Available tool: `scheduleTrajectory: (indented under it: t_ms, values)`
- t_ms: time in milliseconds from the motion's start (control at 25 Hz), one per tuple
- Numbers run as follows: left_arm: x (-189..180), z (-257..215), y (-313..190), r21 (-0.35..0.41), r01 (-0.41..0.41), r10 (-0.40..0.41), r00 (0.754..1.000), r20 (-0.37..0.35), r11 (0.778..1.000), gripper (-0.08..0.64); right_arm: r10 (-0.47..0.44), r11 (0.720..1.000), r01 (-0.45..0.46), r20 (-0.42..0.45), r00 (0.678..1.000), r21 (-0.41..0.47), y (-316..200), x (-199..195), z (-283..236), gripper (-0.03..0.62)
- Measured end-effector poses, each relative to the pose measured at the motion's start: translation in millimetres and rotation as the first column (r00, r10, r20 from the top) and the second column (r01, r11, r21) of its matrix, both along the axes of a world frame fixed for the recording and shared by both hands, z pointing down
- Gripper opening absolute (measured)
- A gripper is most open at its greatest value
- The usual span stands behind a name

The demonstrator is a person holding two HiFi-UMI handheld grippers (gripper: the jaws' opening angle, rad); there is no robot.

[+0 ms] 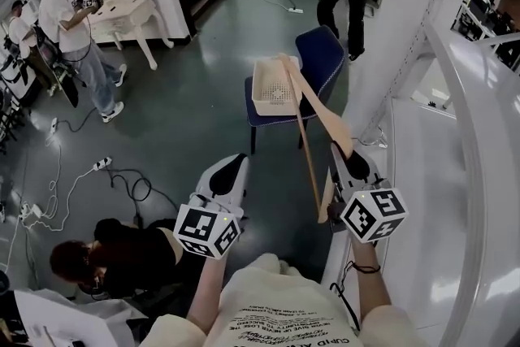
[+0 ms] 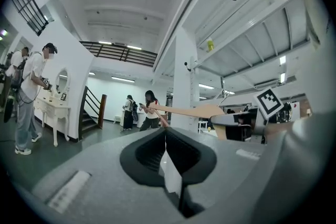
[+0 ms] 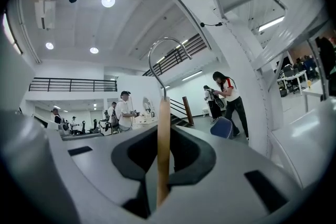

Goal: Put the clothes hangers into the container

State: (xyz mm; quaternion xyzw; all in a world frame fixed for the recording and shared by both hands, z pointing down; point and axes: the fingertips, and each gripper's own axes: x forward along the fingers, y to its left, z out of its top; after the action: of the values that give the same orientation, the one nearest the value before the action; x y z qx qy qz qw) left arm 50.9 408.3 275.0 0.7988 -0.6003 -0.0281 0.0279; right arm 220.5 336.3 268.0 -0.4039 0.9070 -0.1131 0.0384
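My right gripper (image 1: 345, 157) is shut on a wooden clothes hanger (image 1: 328, 116), held up in the air. The hanger's far end reaches over a cream plastic basket (image 1: 262, 97) that sits on a blue chair (image 1: 322, 54). In the right gripper view the wooden hanger (image 3: 163, 149) stands between the jaws, its metal hook (image 3: 157, 52) curving above. My left gripper (image 1: 230, 166) hangs to the left of the hanger, shut, with nothing in it. In the left gripper view the hanger (image 2: 195, 110) and the right gripper (image 2: 239, 126) show beyond the left gripper's (image 2: 166, 132) closed jaws.
A white pillar (image 1: 398, 36) and a white rail (image 1: 475, 134) stand at the right. Cables and a power strip (image 1: 101, 164) lie on the dark floor. A person (image 1: 122, 252) crouches at the lower left. Others stand by a white dressing table (image 1: 130, 16) and beyond the chair.
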Motion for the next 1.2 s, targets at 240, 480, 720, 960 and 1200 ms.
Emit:
scheduleTrajectory:
  t_ms: [240,480,720,960,1200]
  values:
    - [-1.5,7.6,-11.7,-0.018,0.009,-0.009,1.000,-0.012,1.000,0.023,-0.006,1.000,0.006,0.000,1.000,-0.010,-9.3,2.6,6.1,0.054]
    - [-4.8,18.7,-44.2,-0.019,0.002,-0.001,1.000,0.002,1.000,0.023,0.011,1.000,-0.011,0.003,1.000,-0.018,-38.9,3.4,21.0,0.054]
    - [-27.0,20.5,-106.9,-0.022,-0.007,0.007,1.000,-0.012,1.000,0.023,0.029,0.999,-0.029,0.011,1.000,-0.044,-98.8,-15.5,27.2,0.054]
    - [-56.4,12.3,-174.2,-0.022,-0.030,0.029,0.999,-0.012,0.999,0.023,0.046,0.997,-0.046,0.012,0.999,-0.064,-166.1,-46.0,22.6,0.054]
    - [-95.8,8.1,-237.1,-0.014,-0.032,0.032,0.999,-0.021,0.999,0.023,0.087,0.994,-0.085,0.018,0.996,-0.075,-228.4,-72.9,20.1,0.054]
